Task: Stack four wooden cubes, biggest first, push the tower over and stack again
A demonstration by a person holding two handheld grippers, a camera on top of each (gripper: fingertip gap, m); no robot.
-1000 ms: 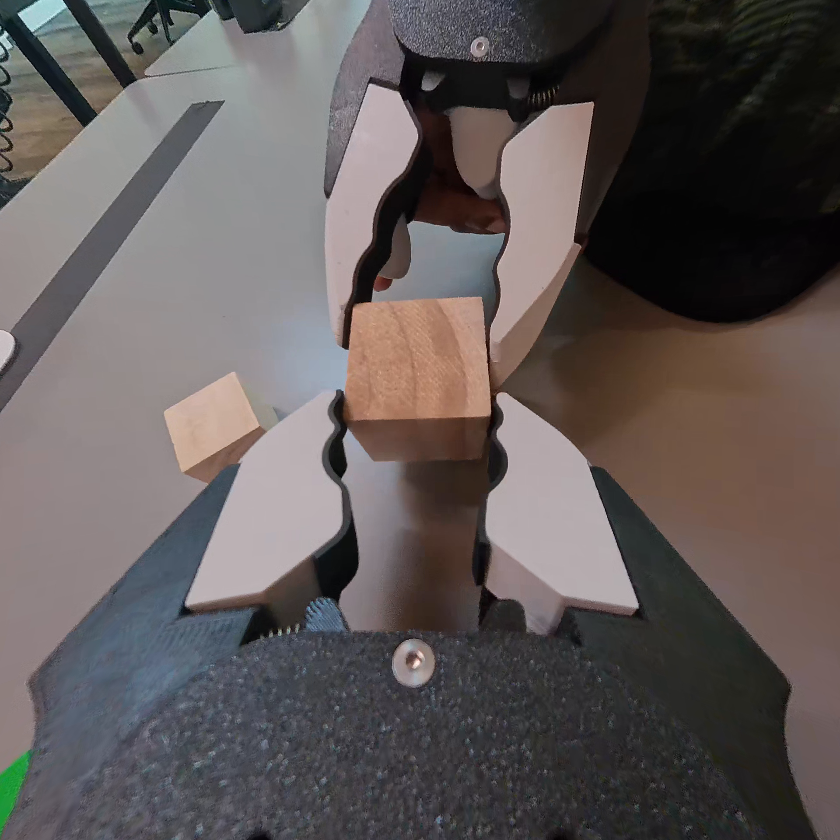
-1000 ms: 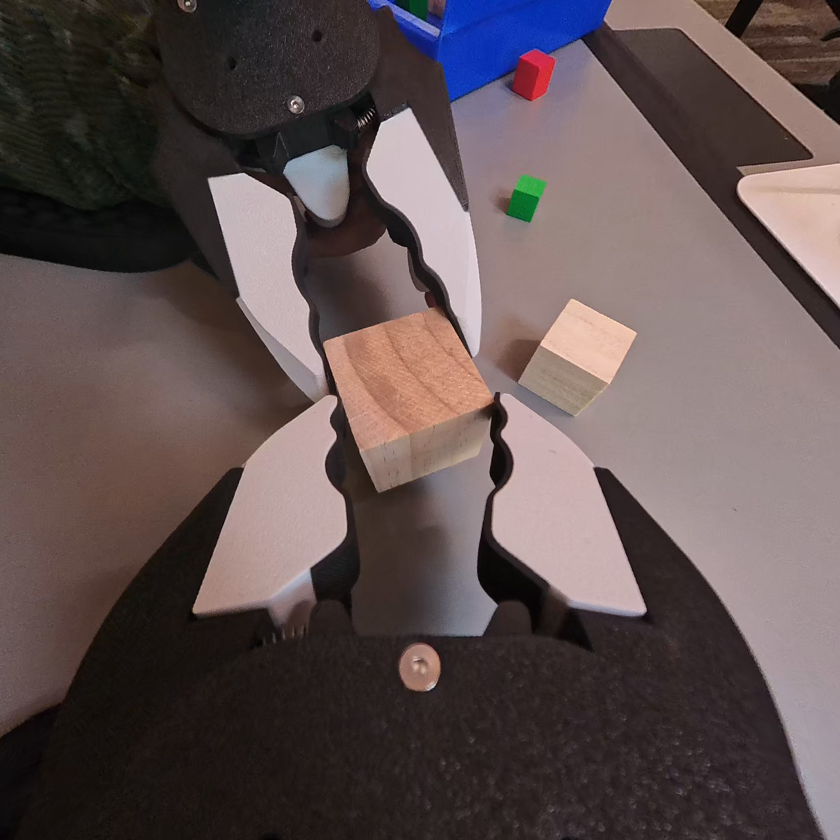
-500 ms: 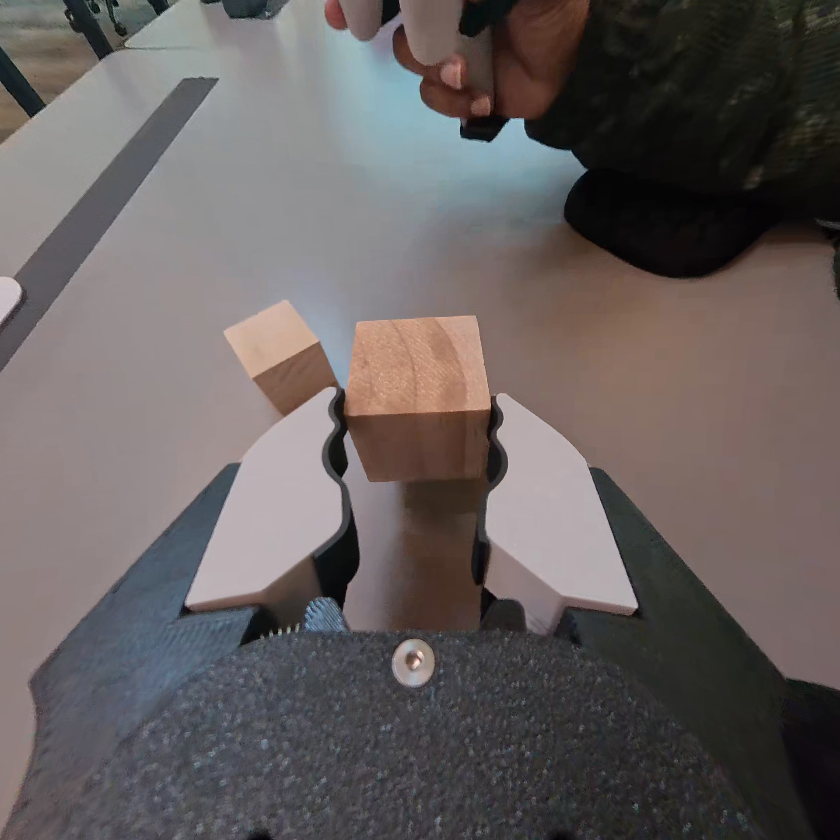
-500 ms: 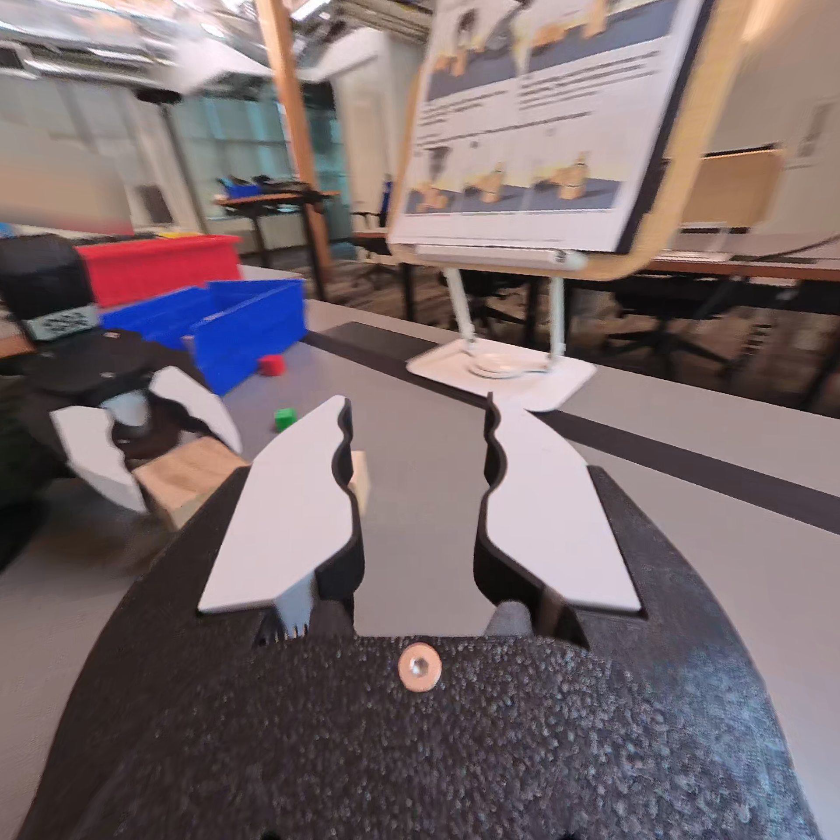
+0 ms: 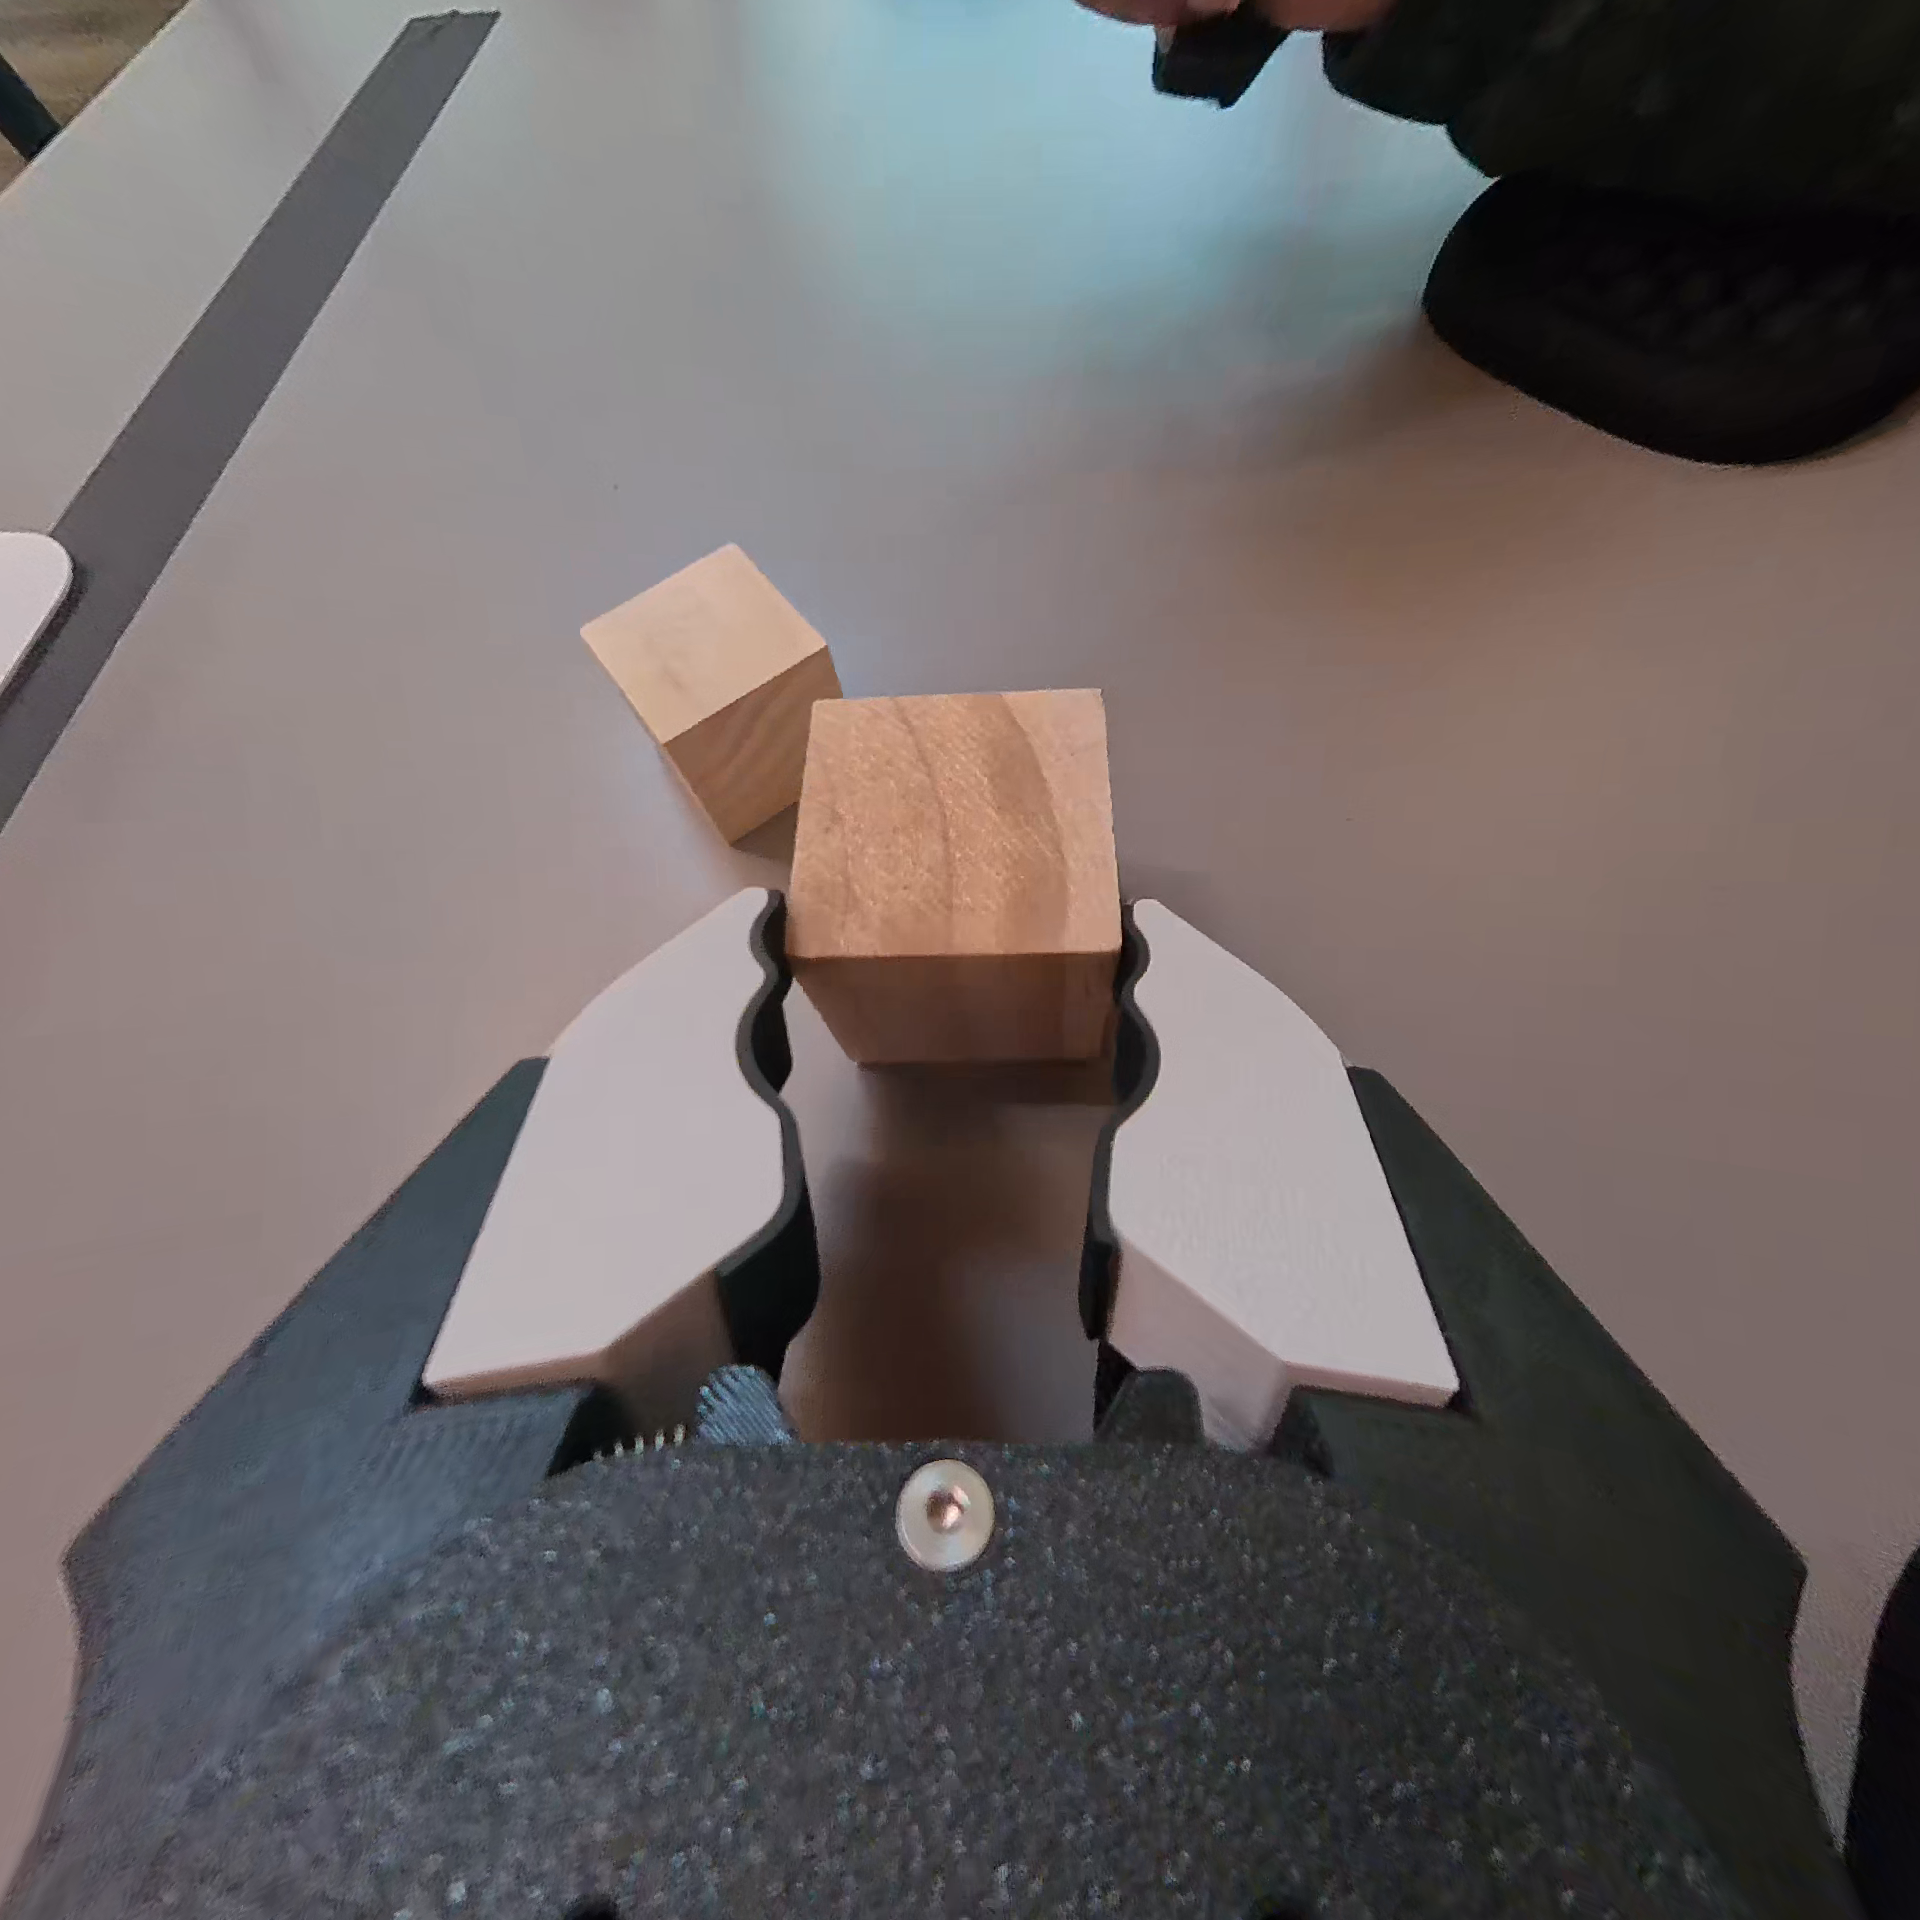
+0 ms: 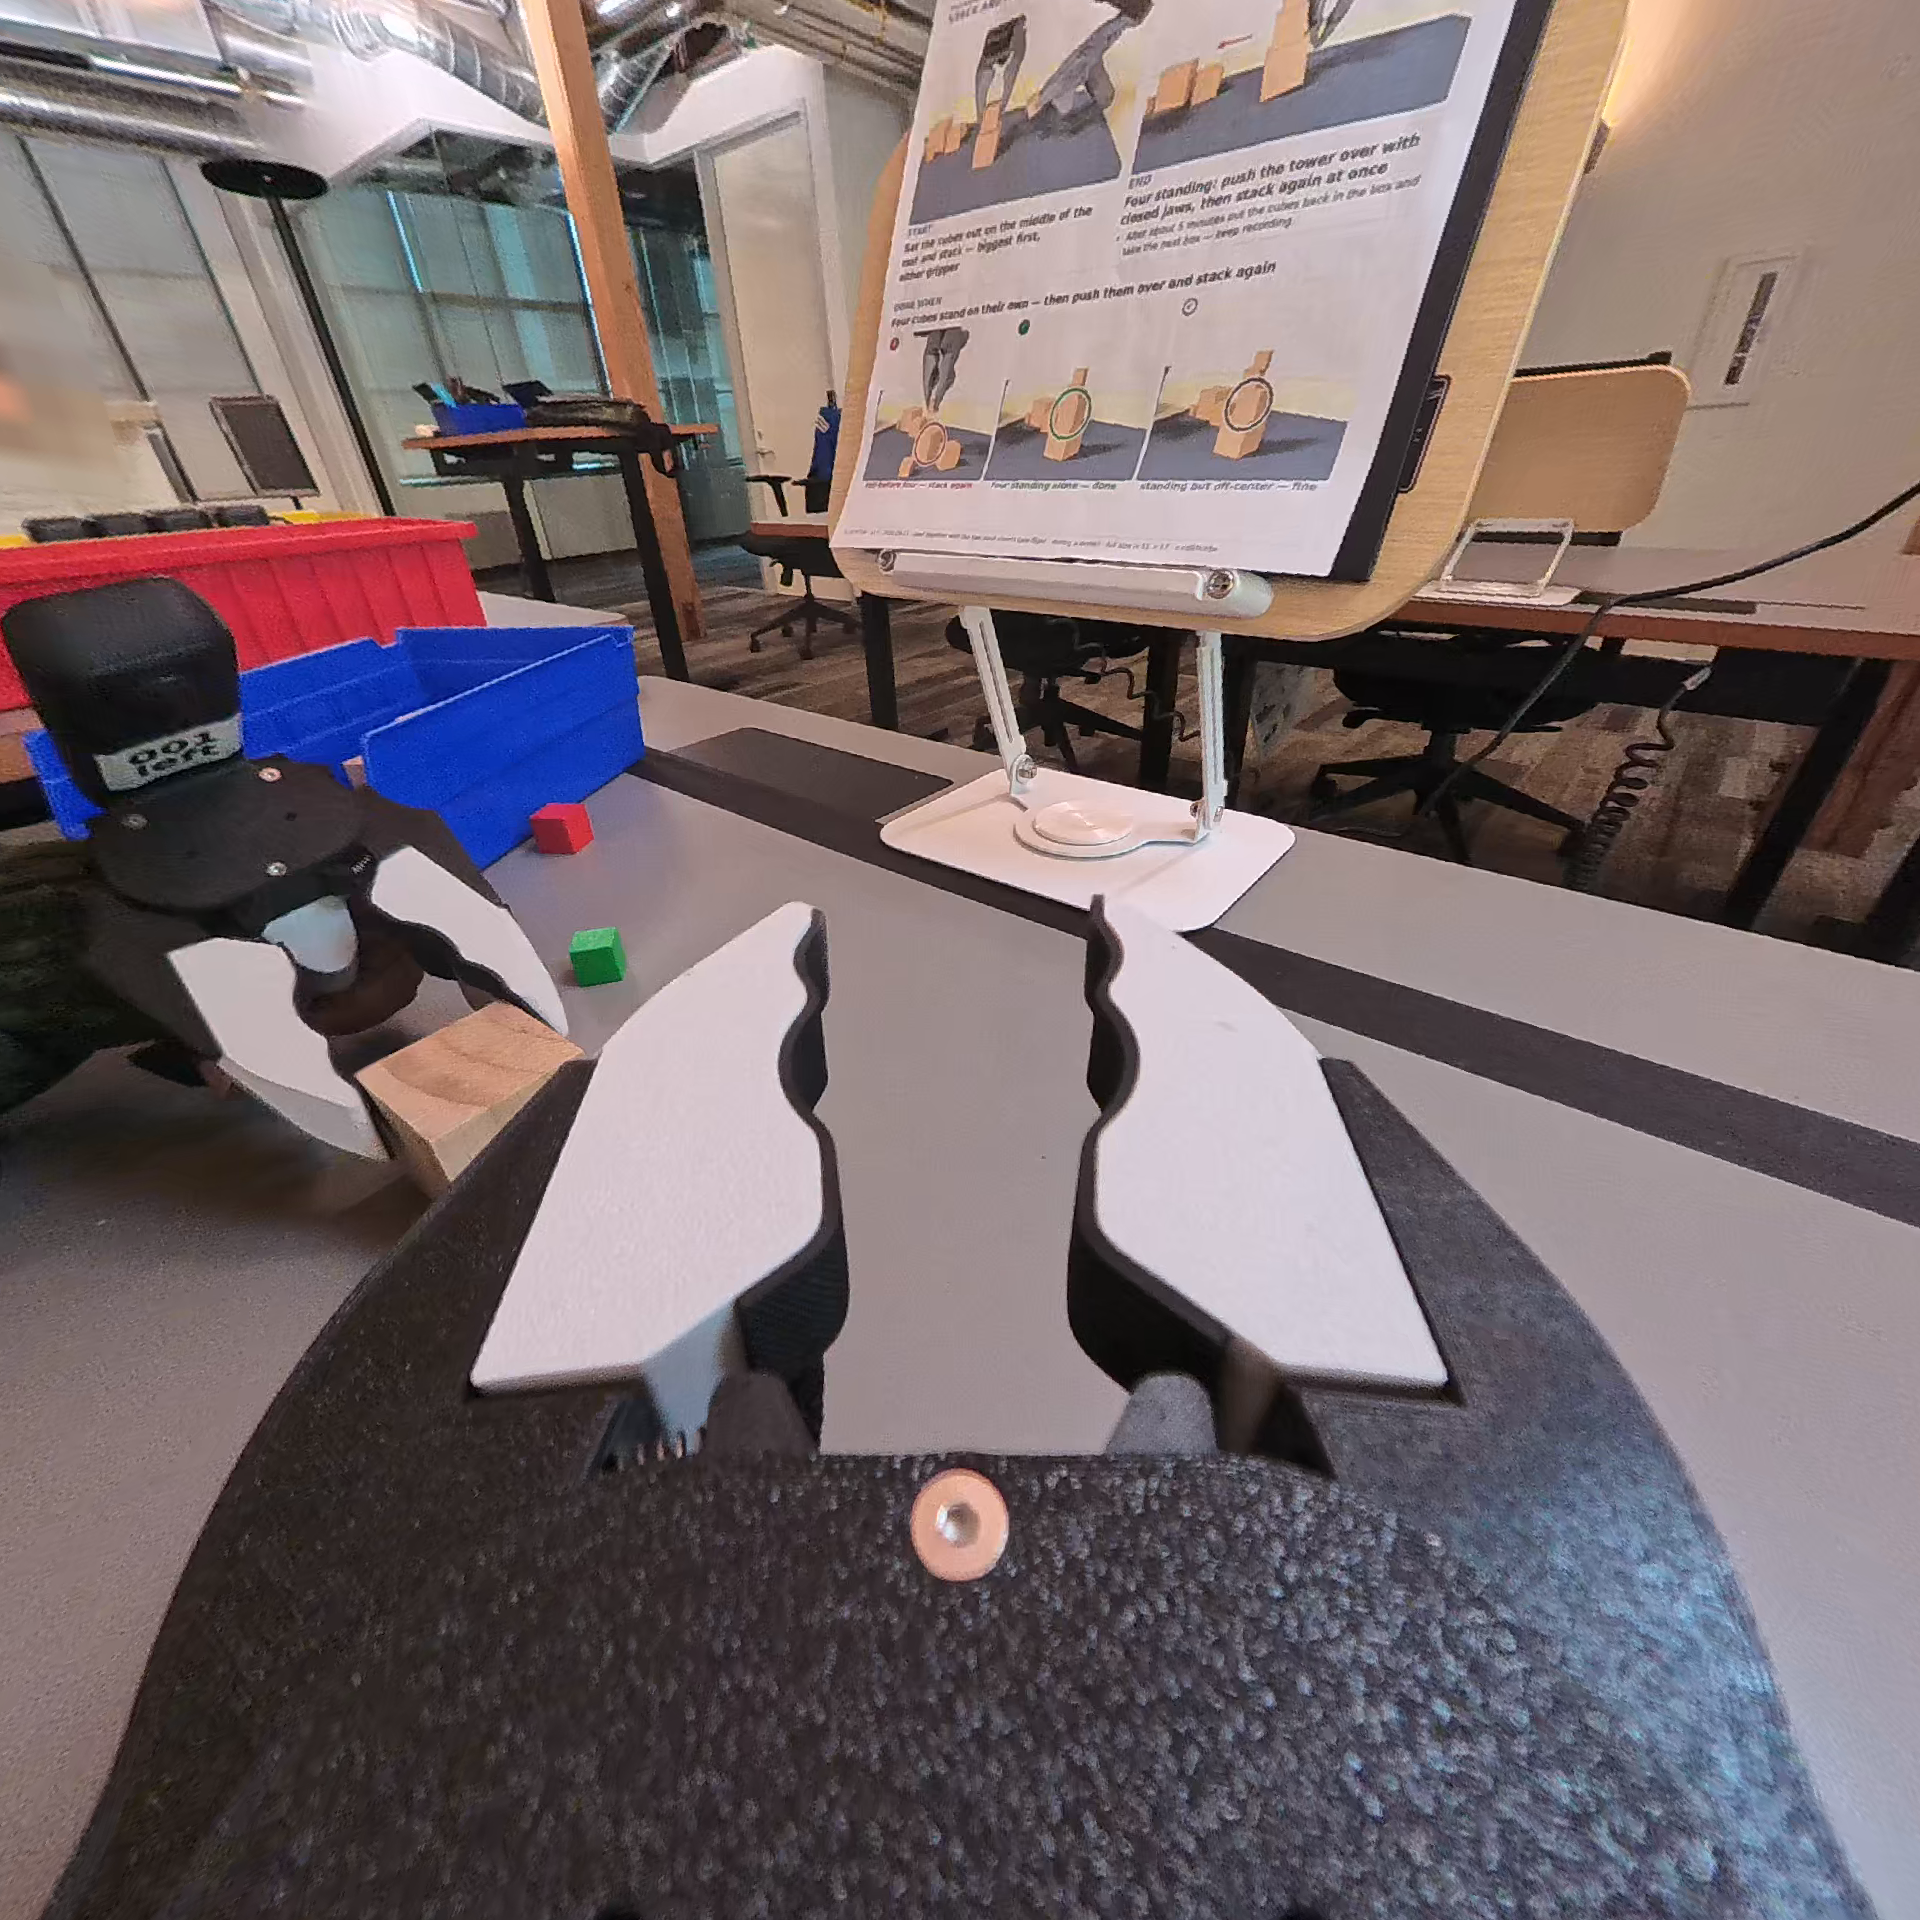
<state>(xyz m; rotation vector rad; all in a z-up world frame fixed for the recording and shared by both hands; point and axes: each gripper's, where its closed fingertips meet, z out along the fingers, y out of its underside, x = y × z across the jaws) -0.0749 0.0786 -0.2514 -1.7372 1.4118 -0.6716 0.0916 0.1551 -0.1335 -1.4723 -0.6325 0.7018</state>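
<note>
Over a grey table (image 6: 1558, 1299), left claw (image 5: 951, 935) clamps a wooden cube (image 5: 951, 831); right claw (image 6: 951, 925) apart.

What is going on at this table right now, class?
A person holds a two-finger tool in each hand over a grey table. The left tool grips a large pale wooden cube between both pads, and a smaller light wooden cube lies just beyond it. The right tool is open, holds nothing and points toward a white stand carrying an instruction sheet. A small green cube, a small red cube and blue plastic bins sit farther off.
</note>
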